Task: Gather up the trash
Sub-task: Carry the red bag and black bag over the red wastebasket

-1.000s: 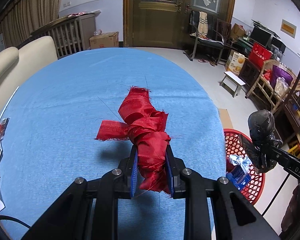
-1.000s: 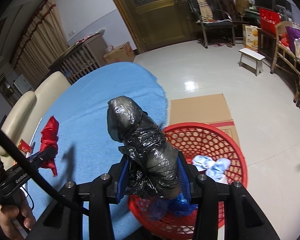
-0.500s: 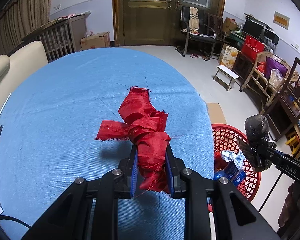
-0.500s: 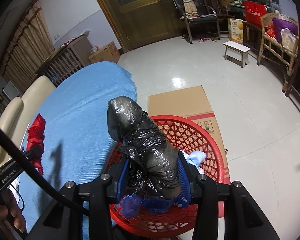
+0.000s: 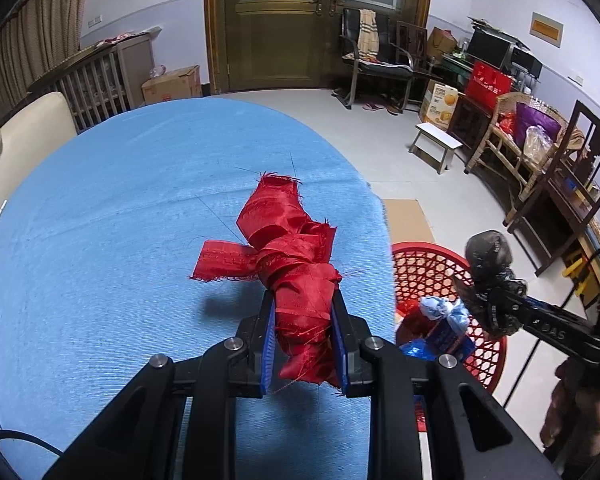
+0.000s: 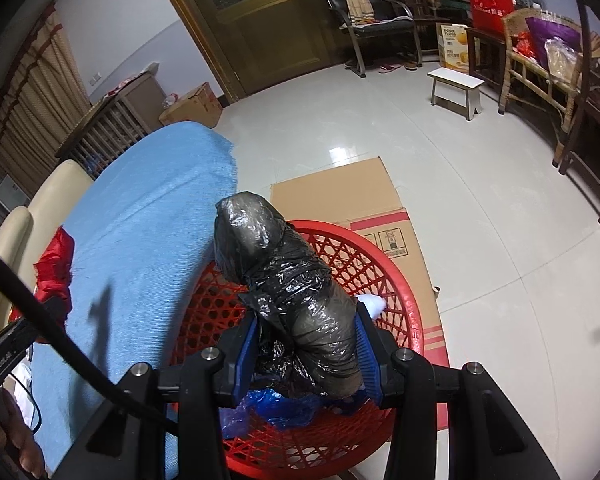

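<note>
Blue-clothed desk (image 5: 100, 240) lies under the left tool (image 5: 303, 344), clamped on crumpled red fabric (image 5: 296, 264). Right tool (image 6: 306, 354) grips a black plastic-wrapped bundle (image 6: 288, 292) above the red mesh basket (image 6: 400, 296)

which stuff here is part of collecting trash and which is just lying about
Part of the job:
- crumpled red cloth bundle in left gripper
- black plastic-wrapped bundle in right gripper
- red plastic lattice basket

Just lying about:
- flattened cardboard sheet
- small white stool
- black chair

A knotted red cloth scrap (image 5: 296, 264) is held above the table; a crumpled black plastic wad (image 6: 296, 300) seemingly hangs over the red basket (image 6: 404, 300).
</note>
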The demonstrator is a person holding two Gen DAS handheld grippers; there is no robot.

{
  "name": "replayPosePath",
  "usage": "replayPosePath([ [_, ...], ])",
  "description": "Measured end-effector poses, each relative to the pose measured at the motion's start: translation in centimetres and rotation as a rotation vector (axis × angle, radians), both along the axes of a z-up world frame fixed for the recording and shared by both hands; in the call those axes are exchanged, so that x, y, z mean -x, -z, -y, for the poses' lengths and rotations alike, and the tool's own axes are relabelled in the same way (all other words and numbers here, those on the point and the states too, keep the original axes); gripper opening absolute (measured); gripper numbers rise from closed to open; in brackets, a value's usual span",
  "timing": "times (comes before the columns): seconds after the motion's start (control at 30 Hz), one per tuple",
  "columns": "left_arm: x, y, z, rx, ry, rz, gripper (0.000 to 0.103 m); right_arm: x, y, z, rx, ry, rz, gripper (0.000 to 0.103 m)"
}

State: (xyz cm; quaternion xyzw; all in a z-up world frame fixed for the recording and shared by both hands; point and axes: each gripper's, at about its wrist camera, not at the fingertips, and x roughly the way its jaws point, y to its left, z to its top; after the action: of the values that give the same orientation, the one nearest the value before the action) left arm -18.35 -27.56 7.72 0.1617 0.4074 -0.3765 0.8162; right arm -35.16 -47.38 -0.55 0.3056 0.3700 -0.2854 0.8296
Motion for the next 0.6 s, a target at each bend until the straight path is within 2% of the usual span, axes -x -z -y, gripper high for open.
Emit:
replayPosePath([
  [0.5,1.9,0.2,2.4,-0.015,0.056,-0.002,0.026,0.2,2.2,0.9,-0.033,0.019,-0.042,0.047],
  [0.57,2.2,0.2,2.9,-0.019,0.061,-0.003,0.026,0.1,2.4,1.1,-0.039,0.02,-0.051,0.052],
  [0.6,2.3,0.2,3.1,-0.02,0.063,-0.002,0.026,0.0,2.6,1.2,-0.045,0.022,-0.056,0.059],
])
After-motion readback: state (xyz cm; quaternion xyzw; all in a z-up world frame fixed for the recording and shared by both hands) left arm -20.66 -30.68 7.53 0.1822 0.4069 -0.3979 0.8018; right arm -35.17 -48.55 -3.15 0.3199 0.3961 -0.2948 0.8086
